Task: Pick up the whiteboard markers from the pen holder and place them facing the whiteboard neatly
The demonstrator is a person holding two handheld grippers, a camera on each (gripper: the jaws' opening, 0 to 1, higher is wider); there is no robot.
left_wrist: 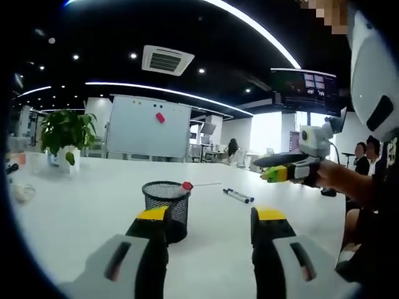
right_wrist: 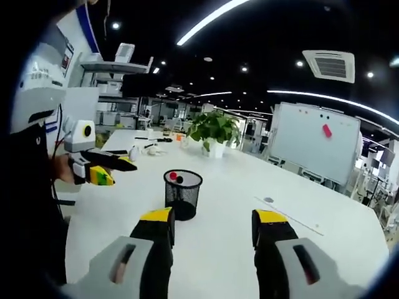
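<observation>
On the white worktop (left_wrist: 81,205) a black mesh holder (left_wrist: 167,200) stands upright, just beyond the left gripper (left_wrist: 212,237), whose jaws stand apart with nothing between them. A red-capped marker (left_wrist: 185,185) leans out over the holder's rim on the right, and in the right gripper view a red cap (right_wrist: 173,176) and a dark one sit side by side inside the holder (right_wrist: 182,193), so it seems at least two remain to be picked. Two markers (left_wrist: 239,195) already lie flat to the right of the holder, close together and roughly parallel, probably laid that way to point at the whiteboard (left_wrist: 148,128) standing far off past the worktop's edge. The right gripper (right_wrist: 212,237) also hangs open and empty, well back from the holder. Bare worktop lies all round the holder; a plant (left_wrist: 65,134) stands far left, clear of any reach.
</observation>
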